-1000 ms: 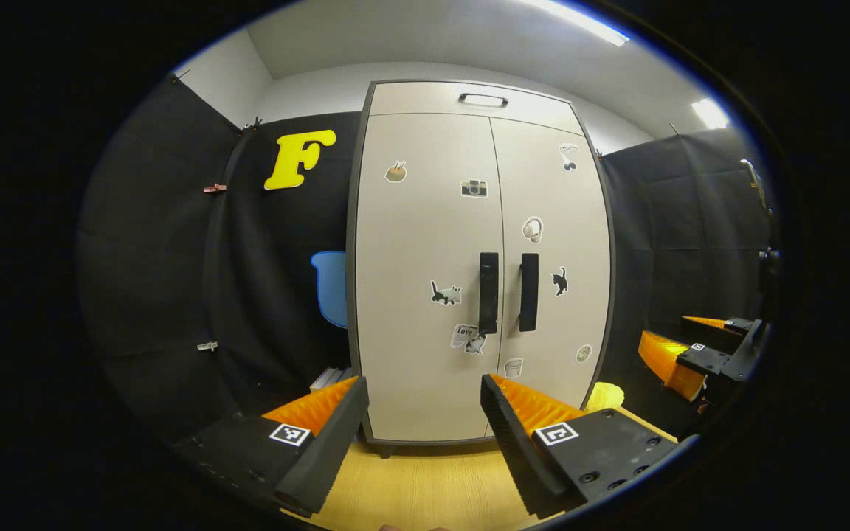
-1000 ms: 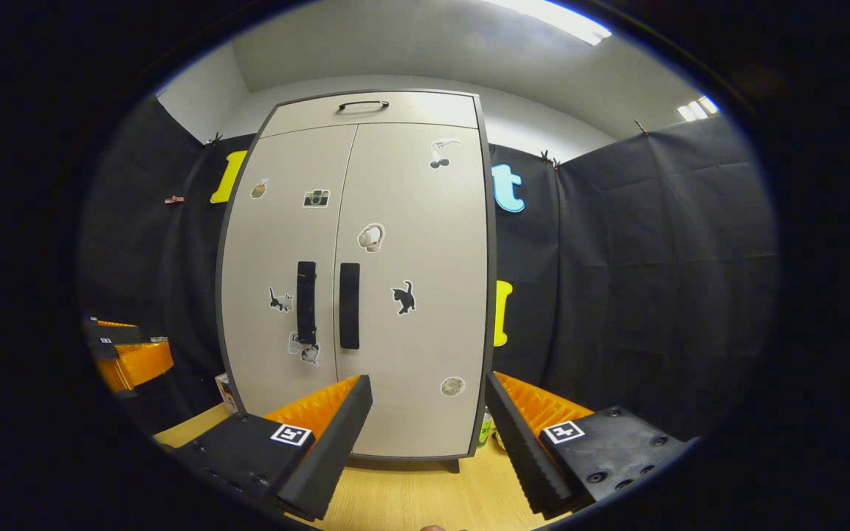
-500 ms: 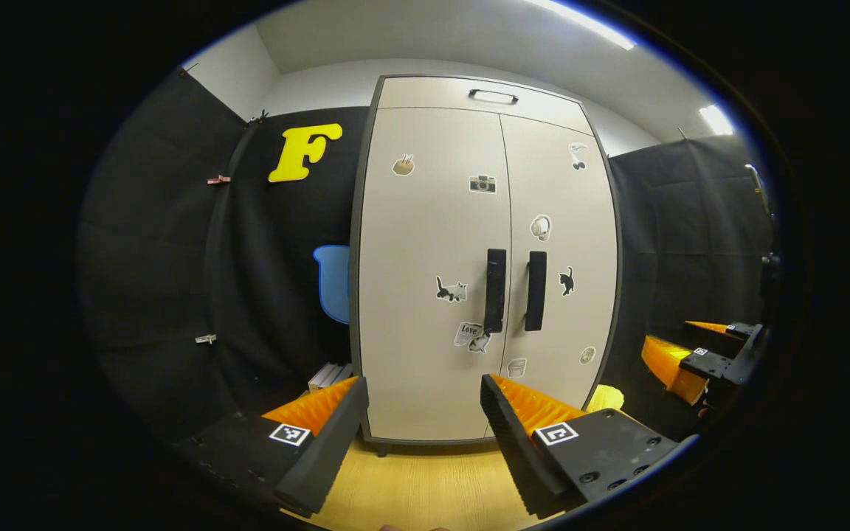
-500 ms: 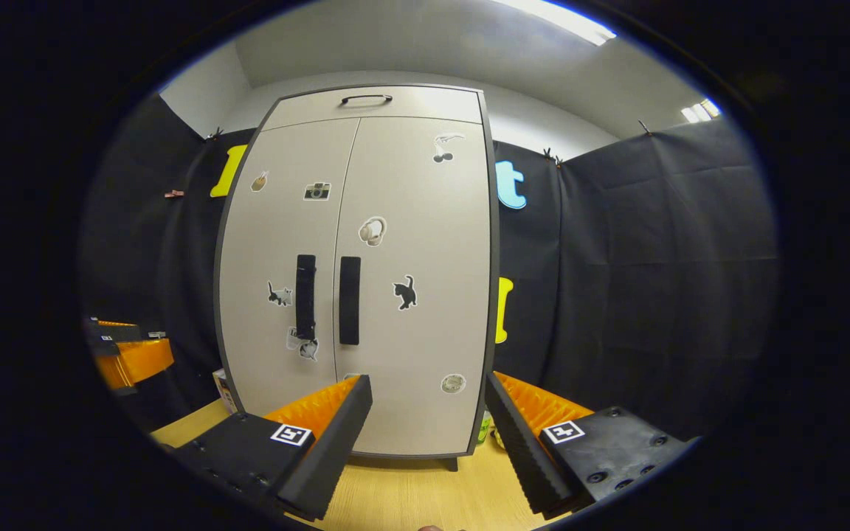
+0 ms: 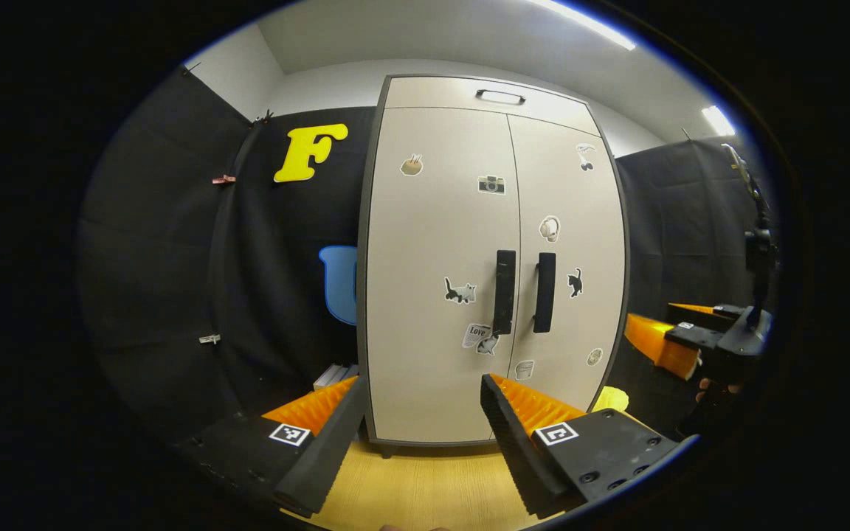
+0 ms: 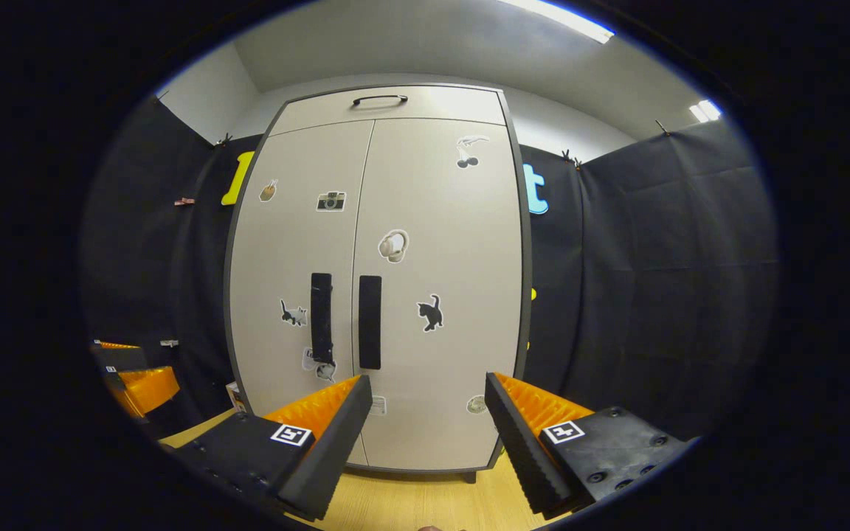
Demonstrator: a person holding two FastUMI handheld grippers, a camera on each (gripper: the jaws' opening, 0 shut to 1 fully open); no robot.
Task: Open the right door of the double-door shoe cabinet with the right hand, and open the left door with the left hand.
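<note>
A tall beige shoe cabinet (image 5: 432,243) (image 6: 425,184) with stickers stands straight ahead, both doors closed. Two black vertical handles sit side by side at the centre seam: the left door's handle (image 5: 504,291) (image 6: 321,317) and the right door's handle (image 5: 544,292) (image 6: 370,321). My left gripper (image 5: 421,413) is open with nothing between its fingers, still well short of the doors. My right gripper (image 6: 429,413) is open too, empty, pointing at the lower right door. In the left gripper view the right gripper (image 5: 690,339) shows at the far right, held by a hand. In the right gripper view the left gripper (image 6: 133,380) shows low at the left.
The cabinet stands on a light wooden floor (image 5: 425,487). A top drawer with a handle (image 5: 500,96) sits above the doors. A yellow object (image 5: 609,400) lies at the cabinet's right foot, and some flat boxes (image 5: 333,376) at its left. Black cloth walls close in both sides.
Both grippers have come a little closer to the cabinet, which looks larger. The right gripper has risen slightly in the left gripper view. The doors have stayed closed.
</note>
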